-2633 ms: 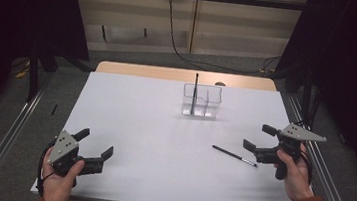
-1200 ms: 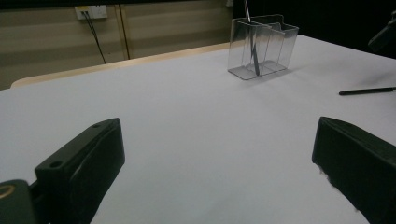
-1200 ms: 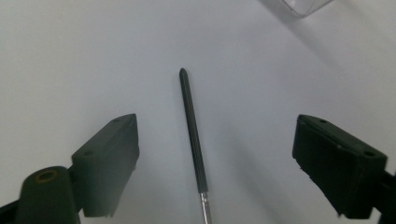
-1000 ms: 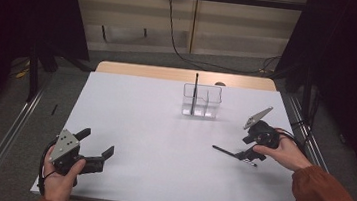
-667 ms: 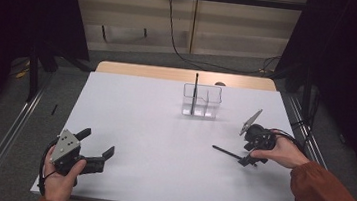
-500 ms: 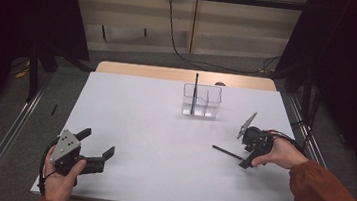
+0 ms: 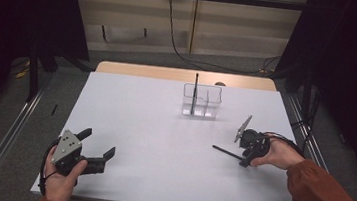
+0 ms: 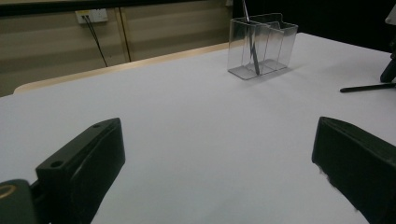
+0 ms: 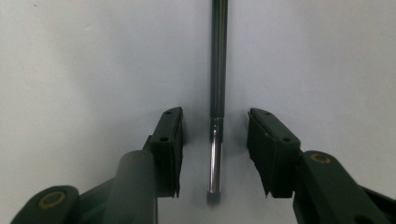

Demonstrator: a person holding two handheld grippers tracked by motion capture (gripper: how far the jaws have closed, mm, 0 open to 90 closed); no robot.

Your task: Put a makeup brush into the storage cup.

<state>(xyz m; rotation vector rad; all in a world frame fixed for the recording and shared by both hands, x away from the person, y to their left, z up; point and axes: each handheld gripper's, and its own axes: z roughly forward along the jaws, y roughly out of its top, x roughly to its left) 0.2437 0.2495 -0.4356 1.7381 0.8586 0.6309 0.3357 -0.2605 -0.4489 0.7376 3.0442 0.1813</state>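
Observation:
A dark pen (image 7: 227, 152) (image 9: 217, 84) lies flat on the white table (image 7: 152, 138). My right gripper (image 7: 246, 158) (image 9: 215, 126) points down over the pen's near end, open, with one jaw on each side of the shaft and a gap to each. A clear plastic holder (image 7: 201, 102) (image 8: 261, 44) stands at the far middle of the table with another dark pen (image 7: 194, 89) upright in it. My left gripper (image 7: 97, 147) (image 8: 219, 158) rests low at the near left, open, nothing between its jaws.
The lying pen (image 8: 366, 87) and part of the right gripper (image 8: 390, 65) appear at the right edge of the left gripper view. A wooden strip (image 7: 184, 75) borders the table's far edge. Metal rails (image 7: 6, 138) run along both sides.
My right gripper came in from the table's right edge, tilted downward, and now straddles the lying pen's end. The left gripper has stayed put.

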